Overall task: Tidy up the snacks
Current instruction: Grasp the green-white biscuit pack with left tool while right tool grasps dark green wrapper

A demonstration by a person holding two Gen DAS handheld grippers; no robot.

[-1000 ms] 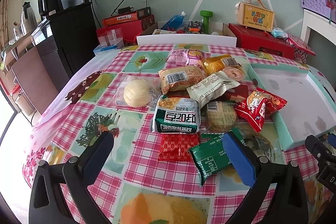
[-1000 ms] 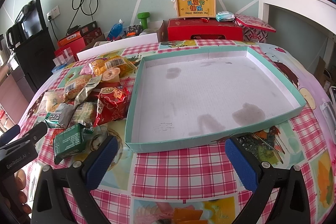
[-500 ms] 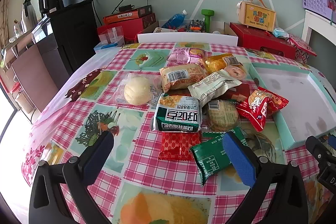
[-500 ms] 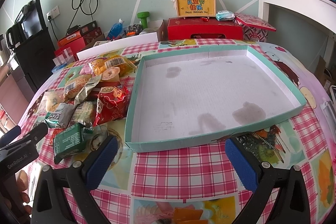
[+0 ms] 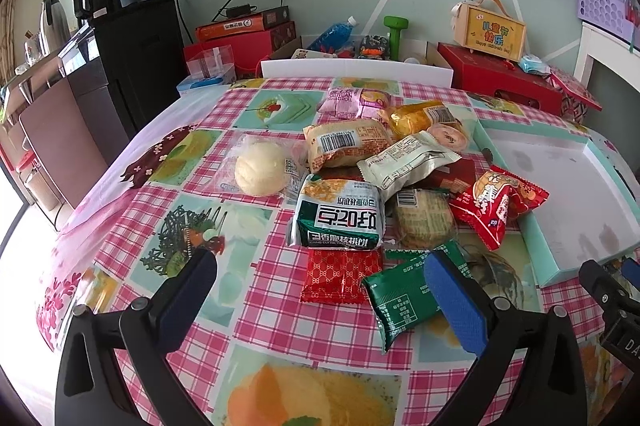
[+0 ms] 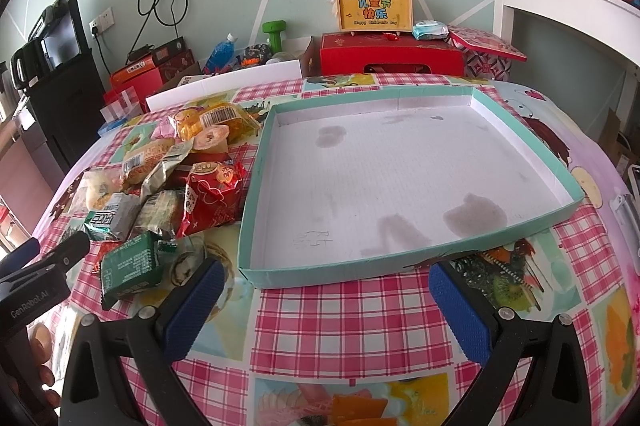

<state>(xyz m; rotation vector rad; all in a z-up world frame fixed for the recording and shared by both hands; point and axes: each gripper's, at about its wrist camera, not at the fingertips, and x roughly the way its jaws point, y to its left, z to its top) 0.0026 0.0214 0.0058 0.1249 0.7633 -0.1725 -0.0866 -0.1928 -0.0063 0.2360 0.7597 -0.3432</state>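
My left cam looks forward over my left claw (image 5: 320,290), low above the table (image 5: 160,226), facing the snack pile (image 5: 380,186) close up, tray (image 5: 540,246) at right edge. My right cam sits low over my right claw (image 6: 324,294), facing the tray (image 6: 360,272) head-on, near. Both share the pile (image 6: 172,186), the tray, the back wall clutter; each catches the other claw at its edge.

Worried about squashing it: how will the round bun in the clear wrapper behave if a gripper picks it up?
The bun looks soft and puffy, so it would probably dent under a firm pinch. Its clear wrapper looks loose and glossy, so it may slip or crumple between the pads. It seems light for its size.
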